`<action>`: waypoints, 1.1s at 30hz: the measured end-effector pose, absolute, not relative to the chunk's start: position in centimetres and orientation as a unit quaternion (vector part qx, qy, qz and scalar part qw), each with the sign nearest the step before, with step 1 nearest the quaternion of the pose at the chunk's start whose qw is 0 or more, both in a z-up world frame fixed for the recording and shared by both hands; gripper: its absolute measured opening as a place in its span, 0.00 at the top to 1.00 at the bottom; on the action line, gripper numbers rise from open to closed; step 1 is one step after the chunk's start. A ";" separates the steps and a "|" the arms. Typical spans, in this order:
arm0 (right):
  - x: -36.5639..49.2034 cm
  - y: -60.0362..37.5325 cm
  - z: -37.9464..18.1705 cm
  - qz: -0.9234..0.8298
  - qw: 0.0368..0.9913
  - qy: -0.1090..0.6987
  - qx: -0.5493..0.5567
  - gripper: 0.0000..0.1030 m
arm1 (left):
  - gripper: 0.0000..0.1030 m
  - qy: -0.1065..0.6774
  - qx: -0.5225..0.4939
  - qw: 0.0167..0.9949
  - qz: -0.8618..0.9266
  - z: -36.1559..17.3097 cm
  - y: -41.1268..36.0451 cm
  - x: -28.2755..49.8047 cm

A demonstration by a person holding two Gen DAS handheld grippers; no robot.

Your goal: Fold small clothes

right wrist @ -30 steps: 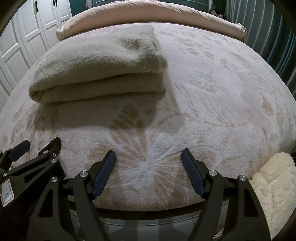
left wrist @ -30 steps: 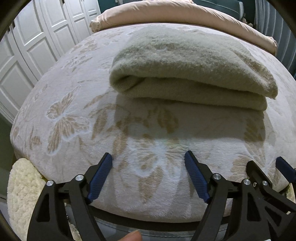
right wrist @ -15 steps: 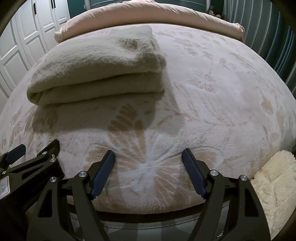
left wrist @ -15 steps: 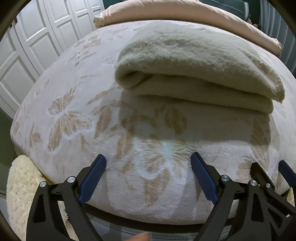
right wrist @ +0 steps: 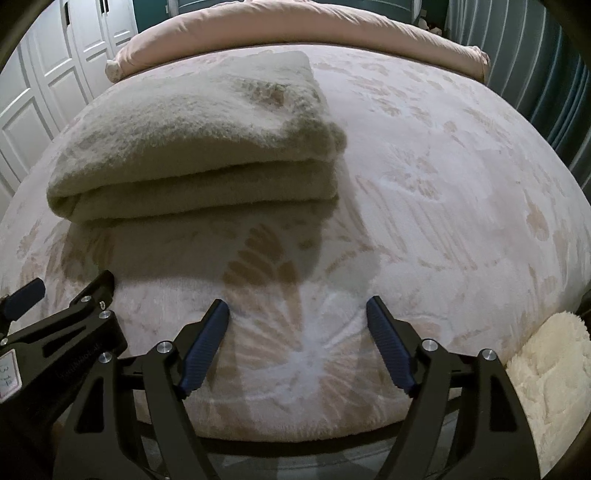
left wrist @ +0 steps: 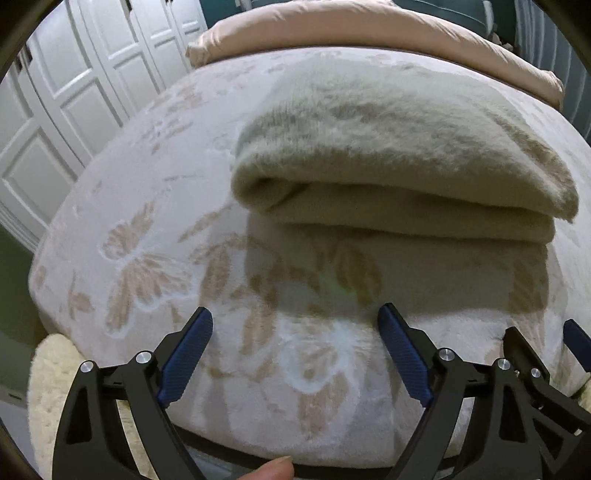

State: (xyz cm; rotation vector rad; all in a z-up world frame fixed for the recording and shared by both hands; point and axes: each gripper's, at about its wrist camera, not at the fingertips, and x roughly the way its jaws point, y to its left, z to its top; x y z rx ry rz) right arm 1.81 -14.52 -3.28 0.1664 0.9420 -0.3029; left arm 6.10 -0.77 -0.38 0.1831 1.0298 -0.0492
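Observation:
A fuzzy beige garment [left wrist: 388, 147] lies folded in a thick stack on the bed, its folded edge facing me; it also shows in the right wrist view [right wrist: 199, 147]. My left gripper [left wrist: 295, 321] is open and empty, hovering over the bedspread just short of the stack. My right gripper [right wrist: 297, 314] is open and empty, in front of the stack's right end. The right gripper's fingers [left wrist: 524, 354] show at the left wrist view's lower right; the left gripper's fingers [right wrist: 74, 314] show at the right wrist view's lower left.
The bed has a pale plush bedspread [left wrist: 147, 258] with tan butterfly patterns. A pink duvet roll [right wrist: 295, 33] lies along the far side. White panelled wardrobe doors [left wrist: 74, 92] stand to the left. Cream fluffy fabric [right wrist: 546, 369] sits at the bed's near edge.
Both grippers have moved forward toward the folded garment, which looms larger. The left gripper's jaws have opened a bit wider. The garment has not moved.

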 end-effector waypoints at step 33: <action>2.0 -14.5 -3.6 -0.147 0.880 0.446 0.072 0.24 | 0.13 0.483 0.089 0.871 -0.026 -1.2 -0.8 5.8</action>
